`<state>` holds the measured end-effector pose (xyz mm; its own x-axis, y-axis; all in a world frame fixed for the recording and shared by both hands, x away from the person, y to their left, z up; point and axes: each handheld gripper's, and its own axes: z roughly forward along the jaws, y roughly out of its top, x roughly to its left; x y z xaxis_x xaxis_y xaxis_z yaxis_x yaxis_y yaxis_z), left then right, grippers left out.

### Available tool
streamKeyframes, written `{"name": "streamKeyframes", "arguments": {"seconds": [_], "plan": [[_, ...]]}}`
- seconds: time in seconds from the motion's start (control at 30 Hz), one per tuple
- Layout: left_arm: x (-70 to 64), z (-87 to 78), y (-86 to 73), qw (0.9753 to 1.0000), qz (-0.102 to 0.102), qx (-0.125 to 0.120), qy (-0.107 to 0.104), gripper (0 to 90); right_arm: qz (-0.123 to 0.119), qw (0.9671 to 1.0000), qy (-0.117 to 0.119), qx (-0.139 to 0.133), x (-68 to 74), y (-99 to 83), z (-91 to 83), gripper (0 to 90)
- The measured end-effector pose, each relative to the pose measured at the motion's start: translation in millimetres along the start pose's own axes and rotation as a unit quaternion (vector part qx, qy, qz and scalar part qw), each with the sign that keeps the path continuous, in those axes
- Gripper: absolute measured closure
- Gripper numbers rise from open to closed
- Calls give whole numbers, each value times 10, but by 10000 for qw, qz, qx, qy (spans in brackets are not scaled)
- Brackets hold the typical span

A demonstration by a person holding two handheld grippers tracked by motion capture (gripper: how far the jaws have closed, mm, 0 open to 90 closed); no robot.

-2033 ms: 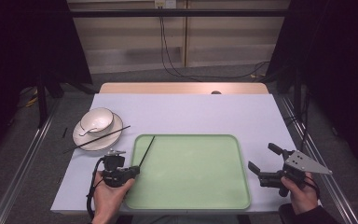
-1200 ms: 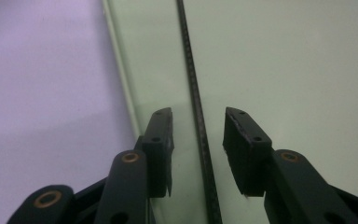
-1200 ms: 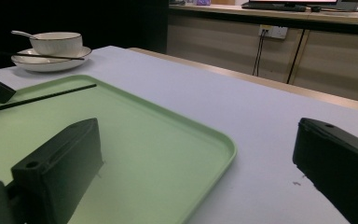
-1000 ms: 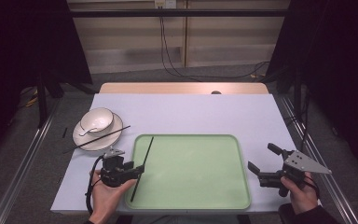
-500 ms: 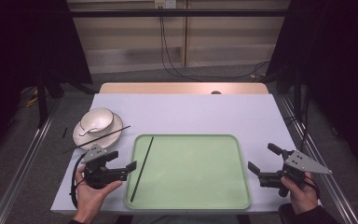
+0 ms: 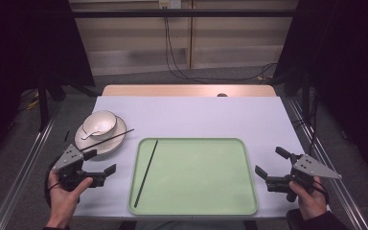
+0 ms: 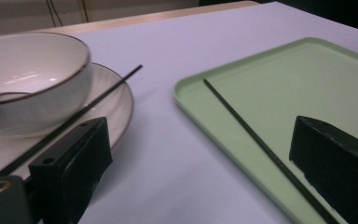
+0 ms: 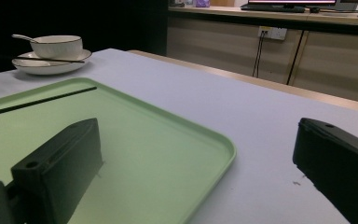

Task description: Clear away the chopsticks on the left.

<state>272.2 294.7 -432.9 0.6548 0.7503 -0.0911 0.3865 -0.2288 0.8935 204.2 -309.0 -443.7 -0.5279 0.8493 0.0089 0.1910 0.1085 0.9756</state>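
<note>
One black chopstick (image 6: 146, 173) lies loose along the left side of the green tray (image 6: 201, 177). It also appears in the left gripper view as the chopstick (image 7: 261, 149) on the tray (image 7: 307, 74). A second chopstick (image 6: 108, 139) rests across the white plate (image 6: 84, 143), beside the bowl (image 6: 99, 123) that holds a spoon (image 6: 88, 134). My left gripper (image 6: 100, 161) hovers open and empty between plate and tray; the left gripper view shows its jaws (image 7: 200, 140) spread wide. My right gripper (image 6: 270, 161) is open and empty just right of the tray, facing across it (image 8: 196, 140).
A pale cloth (image 6: 191, 115) covers the table, bare behind the tray. A wooden strip (image 6: 187, 90) marks the far edge. Metal rails (image 6: 28, 163) run along both sides. Seen from the right gripper, the bowl (image 8: 56, 45) and plate (image 8: 51, 65) stand far off.
My left gripper has let go of the chopstick, which now lies in the tray's left side. The gripper has drawn back to the left, open. The right gripper has not moved.
</note>
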Motion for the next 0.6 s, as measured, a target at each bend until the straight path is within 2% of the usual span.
{"name": "streamKeyframes", "arguments": {"seconds": [0.1, 0.2, 0.3, 0.37, 0.4, 0.47, 0.5, 0.53, 0.57, 0.6], "plan": [[147, -67, 6, 9998, 49, 6, -169, 56, -21, 10000, -12, 16, -1, -1, 7, 10], [369, -133, -4, 9999, 35, 74, -105, 59, -19, 10000, -46, 3, 3, 0, 9, 10], [465, -156, 9, 9998, 62, 201, 66, 59, -37, 10000, -38, 2, 0, -1, 10, 10], [593, -185, 21, 9990, 244, 364, 38, 63, -43, 10000, -46, 24, 0, -1, 13, 10], [640, -194, 22, 9987, 340, 384, -11, 62, -32, 10000, -65, 12, 3, 0, 15, 10], [678, -200, 23, 9987, 375, 357, -3, 68, -29, 10000, -45, 24, 4, -1, 14, 10], [721, -205, 27, 9980, 497, 378, 48, 89, -30, 10000, -42, 26, 4, -1, 15, 10], [759, -199, 32, 9980, 505, 386, 32, 90, -50, 10000, -45, 32, 3, -2, 15, 10], [815, -183, 37, 9981, 468, 402, -75, 108, -47, 10000, -14, 47, 0, -2, 15, 10], [852, -173, 43, 9975, 523, 477, -60, 141, -47, 10000, -46, 57, 4, -4, 22, 10]]}}
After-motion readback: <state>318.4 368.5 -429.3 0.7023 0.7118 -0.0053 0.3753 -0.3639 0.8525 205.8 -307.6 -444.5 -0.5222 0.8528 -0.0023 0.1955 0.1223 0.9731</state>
